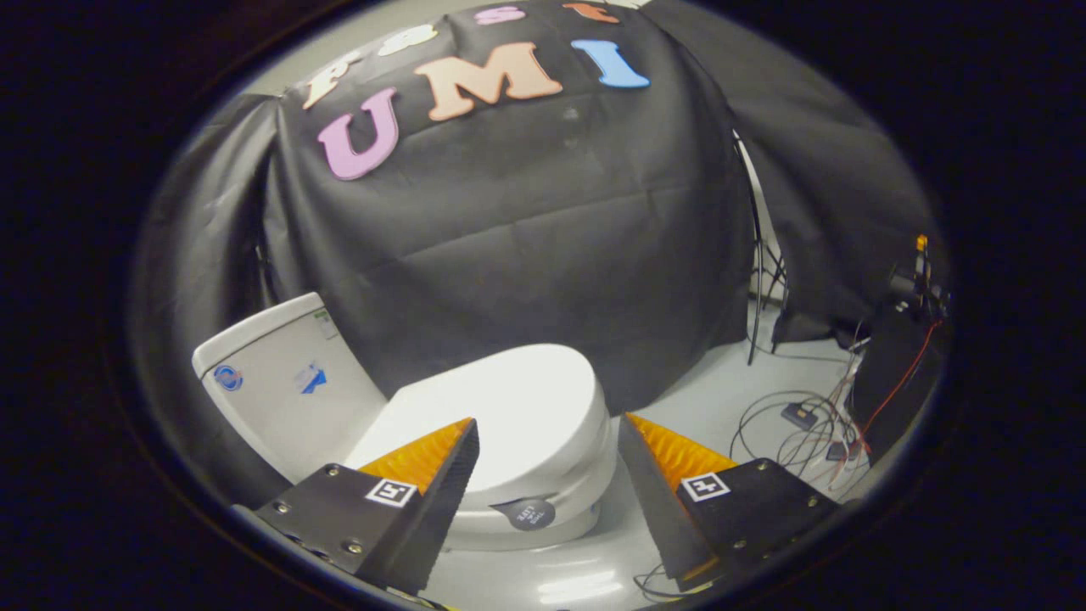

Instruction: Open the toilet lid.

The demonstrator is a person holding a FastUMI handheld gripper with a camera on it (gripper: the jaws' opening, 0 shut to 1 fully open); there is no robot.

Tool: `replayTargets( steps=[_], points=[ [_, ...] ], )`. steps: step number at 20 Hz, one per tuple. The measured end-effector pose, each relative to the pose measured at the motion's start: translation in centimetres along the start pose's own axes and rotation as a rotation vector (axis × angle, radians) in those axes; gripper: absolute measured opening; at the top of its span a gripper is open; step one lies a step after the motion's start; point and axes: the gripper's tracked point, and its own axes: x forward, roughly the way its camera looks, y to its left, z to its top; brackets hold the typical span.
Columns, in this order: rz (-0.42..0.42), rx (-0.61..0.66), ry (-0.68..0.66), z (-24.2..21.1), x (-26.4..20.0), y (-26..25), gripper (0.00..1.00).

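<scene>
The gripper (547,428) is wide open and holds nothing. The toilet lid (517,407) lies closed just ahead, between the fingers. It looks rigid, smooth, probably slippery plastic, hinged at the tank (280,382); best hooked under its front lip.

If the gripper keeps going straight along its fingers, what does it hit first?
Likely the closed toilet lid: the gripper has its fingers open, and the lid's front edge sits between and just beyond them. Depth is hard to judge, so this is a guess.
</scene>
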Motion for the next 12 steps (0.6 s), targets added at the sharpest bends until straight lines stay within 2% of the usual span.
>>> replayTargets(
  steps=[6,9,12],
  points=[
    [-0.033,0.111,0.168,-5.7,2.6,-0.1,0.98],
    [-0.066,0.241,0.23,-7.9,3.5,-0.2,0.98],
    [-0.07,0.43,0.256,-9.2,4.1,-0.3,0.98]
  ],
)
